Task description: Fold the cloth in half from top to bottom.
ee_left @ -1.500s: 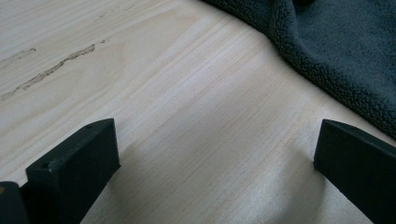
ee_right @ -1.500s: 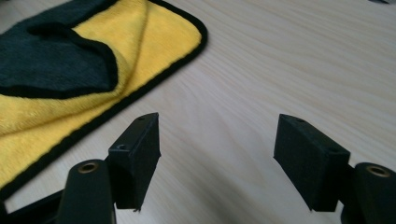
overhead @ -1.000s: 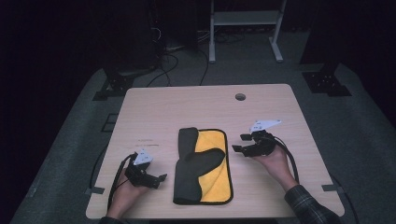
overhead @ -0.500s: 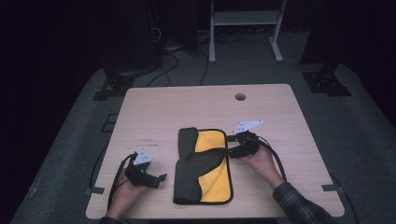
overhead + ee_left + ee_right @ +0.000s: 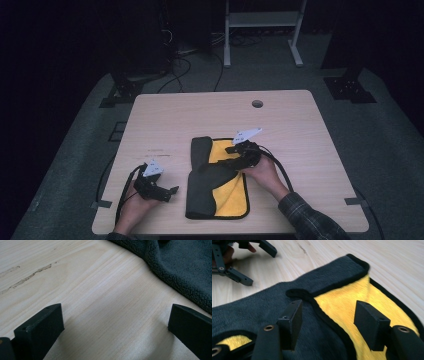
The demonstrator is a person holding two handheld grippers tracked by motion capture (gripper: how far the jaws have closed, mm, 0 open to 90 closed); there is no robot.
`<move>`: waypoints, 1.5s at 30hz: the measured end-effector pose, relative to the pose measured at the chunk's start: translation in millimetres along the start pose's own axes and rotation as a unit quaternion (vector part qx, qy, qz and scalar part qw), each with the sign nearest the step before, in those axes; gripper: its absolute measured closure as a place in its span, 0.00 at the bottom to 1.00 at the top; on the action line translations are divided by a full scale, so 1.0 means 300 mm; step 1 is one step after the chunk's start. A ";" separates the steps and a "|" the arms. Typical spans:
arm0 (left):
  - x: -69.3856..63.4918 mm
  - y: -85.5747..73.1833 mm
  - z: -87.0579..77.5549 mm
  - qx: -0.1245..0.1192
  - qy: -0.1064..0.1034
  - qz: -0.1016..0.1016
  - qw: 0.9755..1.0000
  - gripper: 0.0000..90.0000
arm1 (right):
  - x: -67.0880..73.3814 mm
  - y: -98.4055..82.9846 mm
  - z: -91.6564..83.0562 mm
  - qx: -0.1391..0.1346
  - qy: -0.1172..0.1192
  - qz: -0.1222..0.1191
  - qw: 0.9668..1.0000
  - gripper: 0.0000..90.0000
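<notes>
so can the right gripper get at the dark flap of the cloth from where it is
Probably yes. The right gripper hangs just over the cloth with jaws apart, straddling the black edge of the dark flap, and nothing lies between them.

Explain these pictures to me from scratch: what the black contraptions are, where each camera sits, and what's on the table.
A person sits at a wooden table and holds a hand-operated tool with two black jaws in each hand. The high view looks down from above. Each of the other two cameras rides on one tool and looks along its jaws.

On the table lies a cloth, dark grey on one side and yellow on the other, partly folded over. The left tongs rest open on bare wood beside it. The right tongs hover over the cloth; their jaws have just been closing, and nothing is pinched yet.
</notes>
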State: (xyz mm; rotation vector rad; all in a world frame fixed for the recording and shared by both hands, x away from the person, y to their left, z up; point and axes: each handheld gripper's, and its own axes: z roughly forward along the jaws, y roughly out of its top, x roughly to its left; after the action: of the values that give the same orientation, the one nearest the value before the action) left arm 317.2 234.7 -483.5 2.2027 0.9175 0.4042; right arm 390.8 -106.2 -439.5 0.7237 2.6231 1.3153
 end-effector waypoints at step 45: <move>0.001 0.001 -0.001 0.002 0.000 0.001 1.000 0.00 | 0.132 0.065 0.240 0.046 0.047 -0.055 0.996 0.96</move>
State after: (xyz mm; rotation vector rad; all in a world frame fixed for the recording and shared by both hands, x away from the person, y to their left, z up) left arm 317.3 234.9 -483.2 2.2080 0.9163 0.4046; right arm 385.5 -25.5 -464.5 0.5316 2.7698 1.2338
